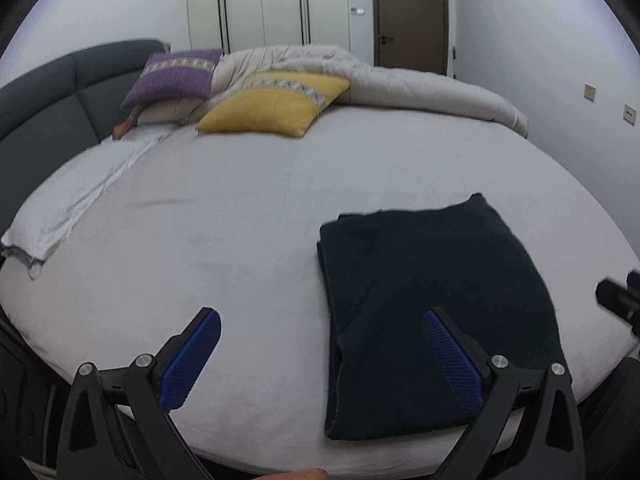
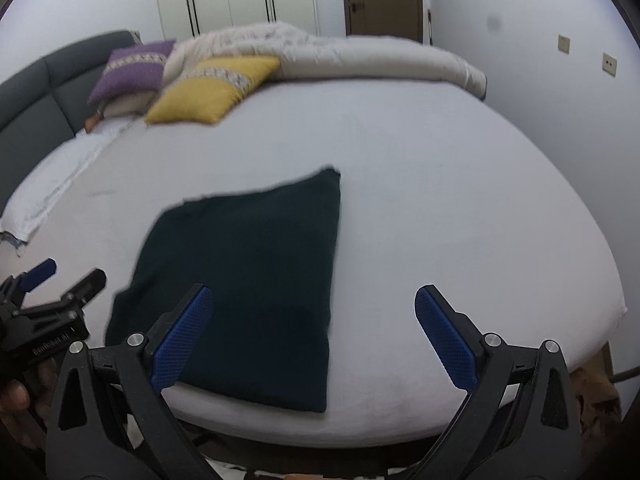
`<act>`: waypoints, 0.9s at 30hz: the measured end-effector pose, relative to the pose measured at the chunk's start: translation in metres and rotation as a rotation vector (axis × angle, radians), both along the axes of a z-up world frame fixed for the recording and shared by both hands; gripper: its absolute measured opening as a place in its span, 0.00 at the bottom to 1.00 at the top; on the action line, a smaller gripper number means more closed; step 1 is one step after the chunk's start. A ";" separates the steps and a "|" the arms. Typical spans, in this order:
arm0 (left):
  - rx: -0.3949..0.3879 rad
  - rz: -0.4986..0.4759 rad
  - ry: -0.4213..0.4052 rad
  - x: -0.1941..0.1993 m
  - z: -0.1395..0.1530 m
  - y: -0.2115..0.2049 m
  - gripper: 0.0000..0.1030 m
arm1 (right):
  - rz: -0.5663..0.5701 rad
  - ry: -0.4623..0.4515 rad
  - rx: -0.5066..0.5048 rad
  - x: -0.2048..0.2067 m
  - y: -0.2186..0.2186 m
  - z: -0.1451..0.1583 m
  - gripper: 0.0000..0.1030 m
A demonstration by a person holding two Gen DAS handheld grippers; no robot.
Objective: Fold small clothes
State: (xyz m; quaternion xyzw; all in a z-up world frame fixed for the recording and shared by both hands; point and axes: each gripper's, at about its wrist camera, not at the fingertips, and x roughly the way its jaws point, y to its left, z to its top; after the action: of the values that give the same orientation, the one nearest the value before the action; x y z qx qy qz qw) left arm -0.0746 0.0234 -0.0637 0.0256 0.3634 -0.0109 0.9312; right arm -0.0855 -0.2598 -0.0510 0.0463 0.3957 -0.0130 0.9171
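Both sets of jaws stand spread wide and hold nothing: the left gripper (image 1: 320, 356), with its black arms and ribbed blue pads, hangs above the near edge of the bed, its right-hand finger over the garment and its left-hand finger over bare sheet, while the right gripper (image 2: 314, 332) mirrors it, its left-hand finger over the cloth and the other over the sheet. Neither pad appears to touch the fabric, though the height above it is hard to judge through the fisheye. Between them lies the dark teal-black knitted garment (image 1: 432, 304), already doubled into a rough rectangle with stacked layers showing along its left edge, flat on the pale grey fitted sheet of the round bed (image 1: 224, 208) and close to its near rim. This looks like a pause between folds, or the point just after a fold has been laid down; whether another fold is wanted I cannot tell, but the piece is still fairly large. A further fold would call for each gripper to drop onto a near corner, pinch all layers together, and carry them evenly toward the far edge so the stack does not skew. Farther off sit a yellow cushion (image 1: 276, 104), a purple cushion (image 1: 172, 78) and a rumpled cream duvet (image 1: 400, 80) against the grey upholstered headboard (image 1: 48, 92).
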 end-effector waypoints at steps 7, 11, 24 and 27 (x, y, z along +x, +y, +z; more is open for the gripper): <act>0.018 -0.002 0.025 0.002 -0.017 -0.002 1.00 | -0.014 0.050 -0.012 0.014 0.015 -0.049 1.00; 0.015 -0.006 0.046 0.004 -0.025 -0.001 1.00 | -0.023 0.055 -0.006 0.020 0.017 -0.062 1.00; -0.010 -0.020 0.081 0.008 -0.035 0.004 1.00 | -0.027 0.035 -0.001 0.023 0.016 -0.057 1.00; -0.018 -0.022 0.078 0.008 -0.033 0.005 1.00 | -0.023 0.031 0.001 0.020 0.012 -0.052 1.00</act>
State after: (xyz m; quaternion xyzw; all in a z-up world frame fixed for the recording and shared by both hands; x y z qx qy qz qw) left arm -0.0665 0.0281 -0.0967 0.0209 0.3990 -0.0256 0.9164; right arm -0.0651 -0.2475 -0.1027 0.0512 0.4092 -0.0242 0.9107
